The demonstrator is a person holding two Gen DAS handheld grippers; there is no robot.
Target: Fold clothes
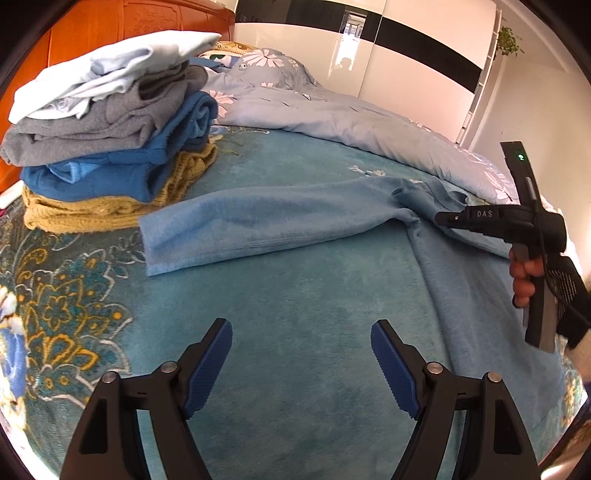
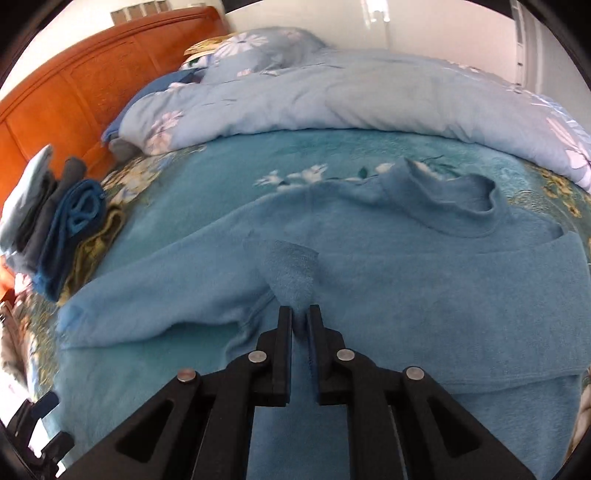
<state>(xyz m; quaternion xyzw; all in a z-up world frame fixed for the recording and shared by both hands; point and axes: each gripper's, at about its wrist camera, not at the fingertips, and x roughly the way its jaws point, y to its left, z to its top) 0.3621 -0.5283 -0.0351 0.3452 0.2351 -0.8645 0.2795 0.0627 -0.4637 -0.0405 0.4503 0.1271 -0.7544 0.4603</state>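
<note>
At far left we see a stack of folded clothes (image 1: pixel 110 122) sitting on the teal floral blanket (image 1: pixel 295 295), in front of an orange wooden headboard (image 1: pixel 110 26). Top to bottom: pale blue, grey, deep blue, mustard knit.

Just right of the stack, the light blue sweater (image 1: pixel 266 218) lies flat on the blanket, one sleeve stretched toward the stack with its cuff close to the mustard layer. In the right wrist view its collar (image 2: pixel 461 206) points toward the rumpled floral duvet (image 2: pixel 332 96) at the back of the bed.

The left gripper (image 1: pixel 301 363) hangs above bare blanket with its jaws spread wide; nothing sits between the blue pads (image 1: pixel 207 369).

Further right, the right gripper (image 2: pixel 301 325) is over the sweater near the sleeve's root. Its jaws are nearly together, with a raised tuft of the sweater's fabric between them. The view is motion-blurred, so we cannot tell if the pads actually press on the cloth. A hand (image 1: pixel 524 277) grips its handle at the right edge.
</note>
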